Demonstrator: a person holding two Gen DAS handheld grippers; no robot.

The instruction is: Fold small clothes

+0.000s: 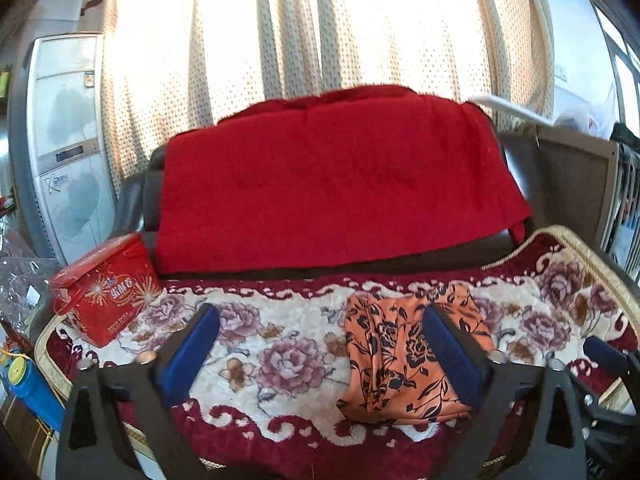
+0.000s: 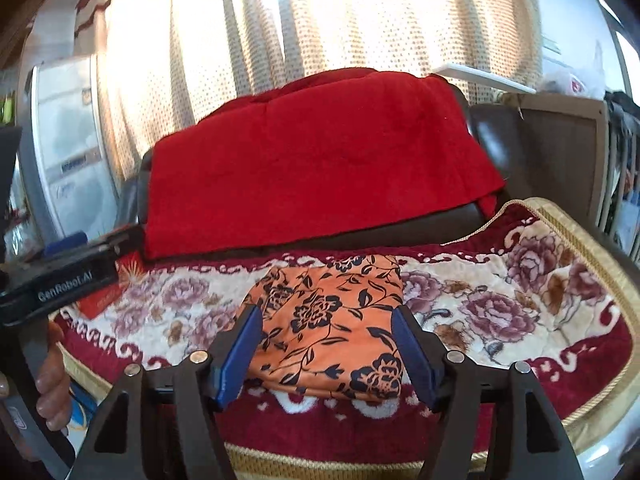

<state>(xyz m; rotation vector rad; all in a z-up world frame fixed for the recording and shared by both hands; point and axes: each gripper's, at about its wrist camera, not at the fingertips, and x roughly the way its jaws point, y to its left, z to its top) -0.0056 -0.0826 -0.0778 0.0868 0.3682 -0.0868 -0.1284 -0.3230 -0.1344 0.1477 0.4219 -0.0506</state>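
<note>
A small orange garment with a black flower print point(image 1: 394, 360) lies folded in a compact rectangle on the flowered plush cover point(image 1: 280, 336). It also shows in the right wrist view point(image 2: 332, 324). My left gripper point(image 1: 320, 320) is open and empty above the cover, with the garment under its right finger. My right gripper point(image 2: 326, 320) is open and empty, its blue-padded fingers on either side of the garment's near half, above it. The left gripper's body point(image 2: 60, 280) shows at the left of the right wrist view.
A red tin box point(image 1: 108, 296) stands on the cover's left end. A dark armchair draped with a red blanket point(image 1: 332, 184) stands behind. A white standing air conditioner point(image 1: 68, 140) is at the left, a brown cabinet point(image 1: 576, 184) at the right, curtains behind.
</note>
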